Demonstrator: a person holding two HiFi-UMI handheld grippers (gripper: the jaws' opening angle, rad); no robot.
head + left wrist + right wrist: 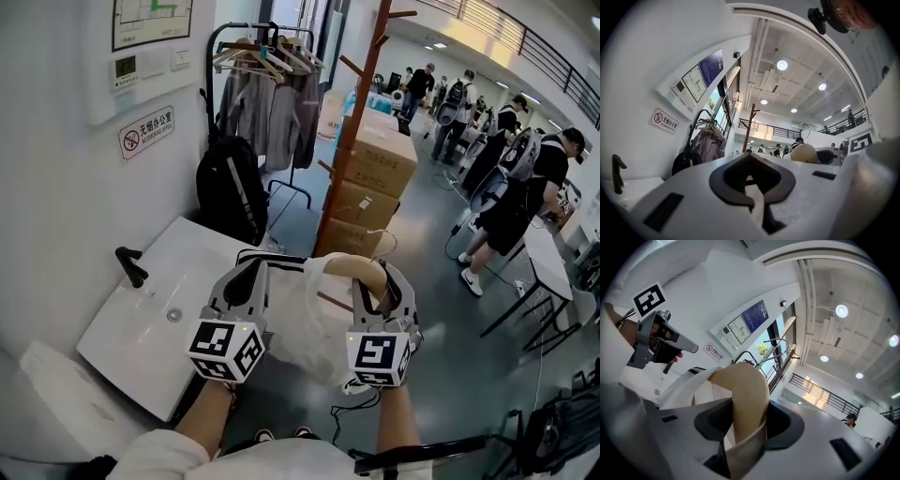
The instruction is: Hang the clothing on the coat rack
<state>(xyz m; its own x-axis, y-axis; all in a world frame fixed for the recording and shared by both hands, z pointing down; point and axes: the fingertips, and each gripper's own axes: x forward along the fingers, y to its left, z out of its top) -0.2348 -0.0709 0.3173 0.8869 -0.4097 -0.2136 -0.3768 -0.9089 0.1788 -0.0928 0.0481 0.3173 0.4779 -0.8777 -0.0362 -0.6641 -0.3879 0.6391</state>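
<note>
A white garment (300,323) hangs on a tan wooden hanger (358,267) held in front of me, just short of the brown wooden coat rack (352,141). My left gripper (251,270) is shut on the garment's left shoulder; a white strip of cloth (757,206) is pinched between its jaws (752,180). My right gripper (386,281) is shut on the hanger's right arm (747,394), which fills its jaws (745,427) with white cloth (689,380) draped beside it. The rack pole (748,126) stands ahead with its pegs bare.
A black clothes rail with grey jackets (272,108) and a black backpack (230,192) stand left of the rack. Stacked cardboard boxes (375,169) sit behind it. A white sink (159,319) with a black tap (131,267) is at my left. Several people (506,187) stand at the right.
</note>
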